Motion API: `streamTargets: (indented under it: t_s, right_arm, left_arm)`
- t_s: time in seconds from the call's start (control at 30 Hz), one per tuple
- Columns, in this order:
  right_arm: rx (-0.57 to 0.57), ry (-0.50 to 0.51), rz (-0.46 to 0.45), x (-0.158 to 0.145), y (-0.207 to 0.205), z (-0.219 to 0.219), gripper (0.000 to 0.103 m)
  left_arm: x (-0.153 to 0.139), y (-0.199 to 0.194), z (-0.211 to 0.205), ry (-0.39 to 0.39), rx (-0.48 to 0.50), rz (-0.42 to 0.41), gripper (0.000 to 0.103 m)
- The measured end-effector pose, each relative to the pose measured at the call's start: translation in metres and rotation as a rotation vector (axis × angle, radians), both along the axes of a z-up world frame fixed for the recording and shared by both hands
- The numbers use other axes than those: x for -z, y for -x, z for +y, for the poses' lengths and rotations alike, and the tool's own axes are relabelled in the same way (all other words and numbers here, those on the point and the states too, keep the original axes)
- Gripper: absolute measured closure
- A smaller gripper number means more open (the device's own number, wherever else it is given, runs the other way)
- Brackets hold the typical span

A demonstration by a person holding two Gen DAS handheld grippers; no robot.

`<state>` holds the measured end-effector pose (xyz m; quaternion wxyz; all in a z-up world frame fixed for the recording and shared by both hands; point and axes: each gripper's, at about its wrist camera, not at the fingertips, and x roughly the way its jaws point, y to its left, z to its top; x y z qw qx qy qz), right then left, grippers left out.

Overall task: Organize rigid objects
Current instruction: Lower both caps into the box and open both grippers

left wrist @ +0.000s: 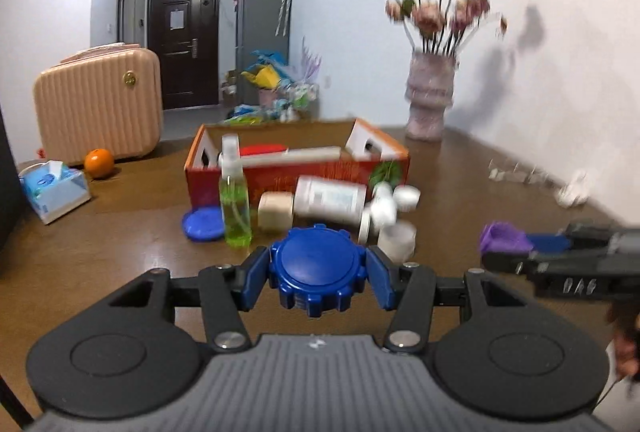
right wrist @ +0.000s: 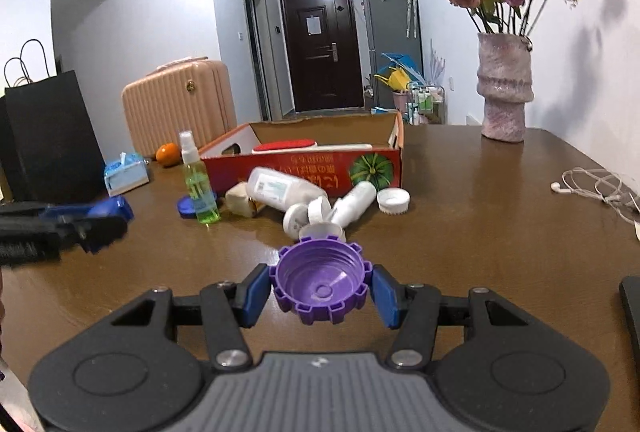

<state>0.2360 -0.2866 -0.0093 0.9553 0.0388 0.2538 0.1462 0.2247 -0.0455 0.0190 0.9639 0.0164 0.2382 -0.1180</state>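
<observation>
My left gripper [left wrist: 318,272] is shut on a blue ridged lid [left wrist: 316,266], top side facing me, held above the table. My right gripper [right wrist: 320,286] is shut on a purple ridged lid [right wrist: 320,280], its hollow side facing me. Each gripper shows at the edge of the other's view, the right gripper [left wrist: 504,244] with its purple lid and the left gripper [right wrist: 104,216] with its blue lid. Ahead lie a green spray bottle [right wrist: 198,184], a white bottle on its side [right wrist: 280,188], small white bottles and caps [right wrist: 394,201], and a flat blue lid [left wrist: 202,224]. A red cardboard box [right wrist: 312,164] behind them holds a red-topped item.
A brown table [right wrist: 480,216] carries a pink vase of dried flowers [right wrist: 504,88] at the back right, white earphones [right wrist: 592,188] at the right, a tissue box [right wrist: 126,174], an orange [right wrist: 168,154], a pink suitcase [right wrist: 180,100] and a black paper bag [right wrist: 44,136] at the left.
</observation>
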Motion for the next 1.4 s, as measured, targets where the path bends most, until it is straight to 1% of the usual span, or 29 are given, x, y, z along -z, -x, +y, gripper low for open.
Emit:
streamTargets:
  t_s: [0.1,0.17,0.23,0.3,0.33,0.37,0.43,0.47,0.53,0.57,0.63,0.73,0.83,0.9,1.0,1.07,1.13,1.17,1.2,1.27,1.4]
  right_arm:
    - [-0.023,0.023,-0.034,-0.013,-0.009,0.006,0.049]
    - [-0.045,0.021,-0.055,-0.023,-0.019,0.009,0.049]
    - [-0.068,0.015,-0.069,-0.032,-0.033,0.011,0.049]
    - [-0.085,0.005,-0.075,-0.044,-0.056,0.011,0.049]
    - [-0.084,0.009,-0.075,-0.048,-0.068,0.011,0.049]
    - [-0.087,0.023,-0.082,-0.054,-0.082,0.014,0.049]
    - [-0.106,0.050,-0.099,-0.061,-0.108,0.021,0.049]
    - [-0.118,0.059,-0.096,-0.063,-0.126,0.024,0.049]
    - [-0.127,0.064,-0.081,-0.067,-0.163,0.031,0.049]
    - [-0.131,0.064,-0.066,-0.068,-0.186,0.034,0.049]
    - [-0.133,0.055,-0.022,-0.067,-0.232,0.039,0.049]
    - [-0.118,0.060,0.084,-0.055,-0.304,0.046,0.049]
    - [-0.100,0.078,0.198,-0.033,-0.363,0.054,0.049]
    - [-0.107,0.076,0.290,-0.017,-0.396,0.063,0.049]
    - [-0.151,0.099,0.390,0.004,-0.424,0.083,0.049]
    - [-0.183,0.120,0.440,0.017,-0.436,0.100,0.049]
    - [-0.218,0.133,0.477,0.024,-0.442,0.113,0.049]
    - [-0.228,0.119,0.472,0.022,-0.441,0.119,0.049]
    - [-0.238,0.105,0.462,0.019,-0.439,0.124,0.047]
    - [-0.253,0.101,0.452,0.016,-0.438,0.131,0.037]
    - [-0.241,0.114,0.416,0.003,-0.426,0.127,0.035]
  left_arm:
    - [-0.019,-0.012,0.023,0.064,0.005,-0.042,0.050]
    - [-0.030,-0.027,0.037,0.095,0.011,-0.040,0.050]
    - [-0.042,-0.043,0.050,0.100,0.020,-0.051,0.050]
    - [-0.060,-0.064,0.064,0.112,0.032,-0.074,0.050]
    - [-0.068,-0.075,0.069,0.110,0.045,-0.079,0.049]
    - [-0.075,-0.093,0.073,0.092,0.052,-0.083,0.049]
    - [-0.081,-0.135,0.078,0.021,0.056,-0.067,0.050]
    - [-0.081,-0.158,0.081,0.007,0.050,-0.042,0.049]
    - [-0.074,-0.208,0.085,-0.004,0.067,0.037,0.050]
    - [-0.068,-0.234,0.086,-0.006,0.053,0.071,0.050]
    - [-0.054,-0.277,0.081,-0.045,0.056,0.128,0.050]
    - [-0.029,-0.331,0.071,-0.053,0.091,0.232,0.049]
    - [-0.003,-0.367,0.060,-0.093,0.106,0.289,0.049]
    - [0.008,-0.381,0.054,-0.120,0.124,0.319,0.049]
    - [0.027,-0.394,0.045,-0.192,0.156,0.340,0.049]
    - [0.037,-0.398,0.038,-0.246,0.170,0.359,0.049]
    - [0.043,-0.397,0.036,-0.284,0.189,0.351,0.048]
    - [0.044,-0.398,0.036,-0.288,0.193,0.358,0.048]
    - [0.044,-0.398,0.037,-0.283,0.191,0.360,0.045]
    - [0.043,-0.400,0.038,-0.284,0.187,0.366,0.044]
    - [0.032,-0.400,0.045,-0.266,0.155,0.372,0.043]
